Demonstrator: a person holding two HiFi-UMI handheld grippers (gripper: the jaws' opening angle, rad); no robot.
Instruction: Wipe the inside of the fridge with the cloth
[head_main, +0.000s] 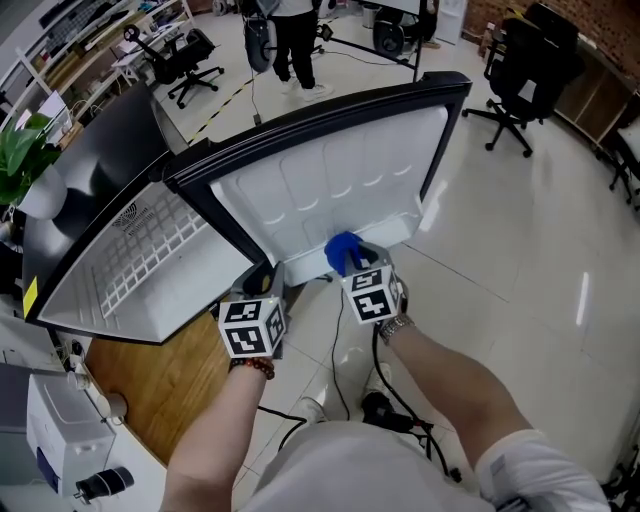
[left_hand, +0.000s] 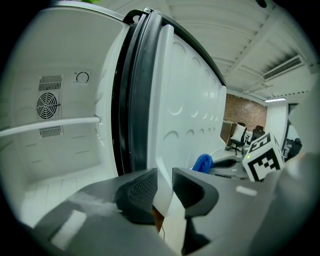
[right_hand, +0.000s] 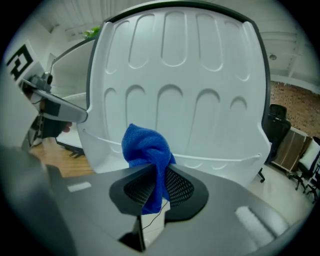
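The white fridge (head_main: 150, 260) stands with its door (head_main: 340, 180) swung wide, inner panel facing me. In the left gripper view the door's edge (left_hand: 160, 150) runs down between my left gripper's (left_hand: 164, 192) pads, which are closed on its lower corner; the fridge's inside (left_hand: 55, 140) lies to the left. My right gripper (right_hand: 157, 187) is shut on a bunched blue cloth (right_hand: 145, 147), held just in front of the door's moulded inner panel (right_hand: 175, 90), near its low rail (right_hand: 200, 160). In the head view the cloth (head_main: 343, 250) sits at the door's bottom edge, with both grippers (head_main: 262, 283) (head_main: 352, 268) side by side.
Inside the fridge are a shelf (left_hand: 50, 125) and a round fan vent (left_hand: 47, 105). Office chairs (head_main: 190, 60) (head_main: 525, 70) and a standing person (head_main: 295, 45) are beyond the door. A cable (head_main: 340, 370) trails on the floor; a wooden platform (head_main: 150, 390) lies under the fridge.
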